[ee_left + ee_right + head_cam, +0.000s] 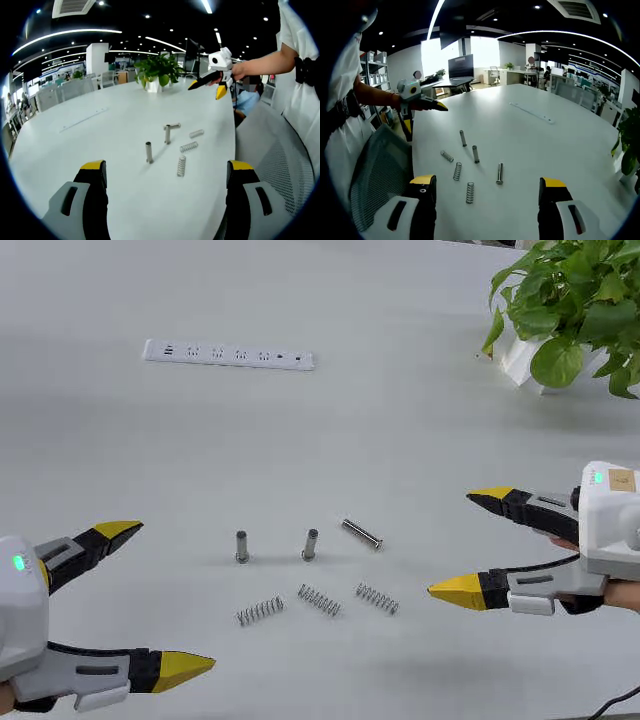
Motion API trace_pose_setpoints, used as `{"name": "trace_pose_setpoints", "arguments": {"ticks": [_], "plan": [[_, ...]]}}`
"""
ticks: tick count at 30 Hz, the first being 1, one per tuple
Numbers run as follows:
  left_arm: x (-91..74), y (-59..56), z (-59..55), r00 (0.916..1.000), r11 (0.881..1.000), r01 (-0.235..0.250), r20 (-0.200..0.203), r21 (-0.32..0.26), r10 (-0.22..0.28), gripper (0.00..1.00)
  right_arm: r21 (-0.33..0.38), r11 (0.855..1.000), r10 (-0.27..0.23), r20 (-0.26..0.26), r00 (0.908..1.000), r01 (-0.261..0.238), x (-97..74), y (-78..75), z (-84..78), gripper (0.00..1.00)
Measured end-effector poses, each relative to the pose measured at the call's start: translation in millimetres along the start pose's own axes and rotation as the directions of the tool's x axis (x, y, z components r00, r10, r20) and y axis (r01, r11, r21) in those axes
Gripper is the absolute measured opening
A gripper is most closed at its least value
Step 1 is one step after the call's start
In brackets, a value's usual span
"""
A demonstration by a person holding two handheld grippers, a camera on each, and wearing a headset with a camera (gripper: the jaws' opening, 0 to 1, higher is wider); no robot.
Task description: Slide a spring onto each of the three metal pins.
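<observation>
- White tabletop (420, 430) spans the head view. A white power strip (228, 354) lies toward its far side, and a potted plant (575, 300) stands at the far right.
- 3 metal pins sit in a row near the table's middle. The left pin (241, 546) and the middle pin (310, 544) stand upright, while the right pin (361, 533) lies flat at an angle.
- 3 springs lie loose on the table just in front of the pins, each apart from them: the left spring (260, 611), the middle spring (319, 600) and the right spring (377, 598).
- The left gripper (174, 595) hovers at the lower left, its yellow-tipped jaws spread wide and empty, apart from the parts.
- The right gripper (450, 543) hovers at the right, its jaws also released wide and empty. It is beside the right pin and right spring but touches neither.
- A grey mesh chair (375, 170) stands at the table's near edge in the right gripper view.
</observation>
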State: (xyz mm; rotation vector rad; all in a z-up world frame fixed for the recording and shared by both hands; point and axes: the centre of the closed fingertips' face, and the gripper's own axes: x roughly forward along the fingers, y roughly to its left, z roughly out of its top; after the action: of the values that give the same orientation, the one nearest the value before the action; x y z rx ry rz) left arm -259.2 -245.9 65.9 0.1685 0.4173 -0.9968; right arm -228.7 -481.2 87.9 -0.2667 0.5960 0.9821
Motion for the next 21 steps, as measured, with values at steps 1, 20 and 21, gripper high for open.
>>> {"name": "trace_pose_setpoints", "arguments": {"ticks": [1,20,21], "plan": [[0.4,0.9,0.0,1.0,1.0,-0.001,-0.001,0.0,0.001,0.99,0.0,1.0,0.003,-0.002,1.0,-0.003,2.4,-1.5,1.8,0.84],[5.1,8.8,-1.6,1.0,1.0,0.001,0.006,-0.015,-0.001,0.99,-0.033,0.998,0.053,-0.074,0.9958,-0.056,39.3,-12.1,11.8,0.72],[5.3,9.0,-1.4,1.0,1.0,0.001,0.007,-0.015,-0.001,0.99,-0.033,0.998,0.054,-0.08,0.9953,-0.057,40.9,-12.7,11.7,0.7]]}}
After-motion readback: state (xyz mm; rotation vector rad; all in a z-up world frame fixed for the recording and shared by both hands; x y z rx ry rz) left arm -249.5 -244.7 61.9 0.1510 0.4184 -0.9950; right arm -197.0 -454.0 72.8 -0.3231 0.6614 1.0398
